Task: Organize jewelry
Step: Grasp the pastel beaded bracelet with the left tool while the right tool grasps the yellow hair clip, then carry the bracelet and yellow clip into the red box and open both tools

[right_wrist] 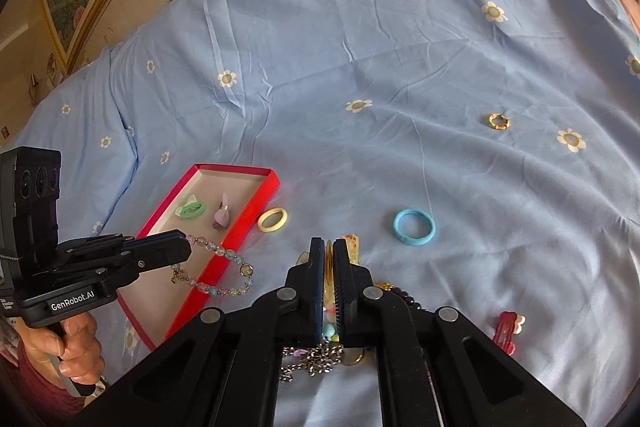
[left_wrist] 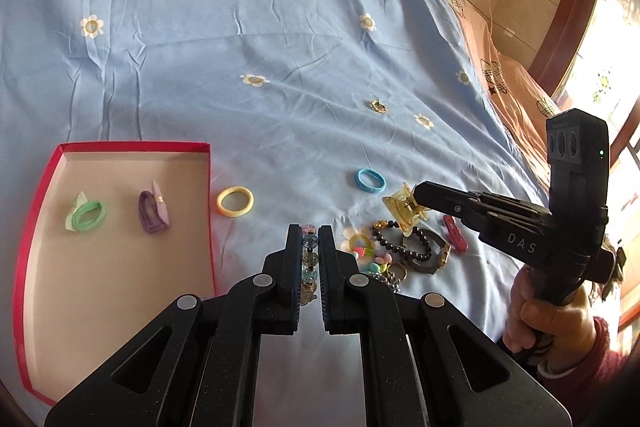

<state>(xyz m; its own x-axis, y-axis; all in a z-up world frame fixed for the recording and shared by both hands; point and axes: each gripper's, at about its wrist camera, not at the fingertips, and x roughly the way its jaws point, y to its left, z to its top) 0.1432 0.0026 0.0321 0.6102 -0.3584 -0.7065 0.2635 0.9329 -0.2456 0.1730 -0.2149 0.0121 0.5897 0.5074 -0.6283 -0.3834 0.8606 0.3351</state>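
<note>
From the left wrist camera, the left tongs (left_wrist: 310, 247) are closed narrow on a pastel bead bracelet (left_wrist: 309, 259), just right of the red box (left_wrist: 120, 146) on the blue flowered bed (left_wrist: 240, 47); the box holds a green hair tie (left_wrist: 89, 213) and a purple clip (left_wrist: 153, 211). The right tongs (left_wrist: 416, 197) bear "DAS" and grip a yellow claw clip (left_wrist: 402, 211) over the jewelry pile (left_wrist: 392, 251). A yellow ring (left_wrist: 235, 201) and blue ring (left_wrist: 370, 181) lie apart on the sheet. From the right wrist camera, the right tongs (right_wrist: 329, 267) pinch the claw clip (right_wrist: 352, 247); the left tongs (right_wrist: 188, 251), labelled "GenRobot.AI", hold the bracelet (right_wrist: 224, 269) dangling over the box's edge (right_wrist: 240, 227). A gold ring (right_wrist: 499, 121) sits far off; a red hair clip (right_wrist: 505, 331) lies near right.
</note>
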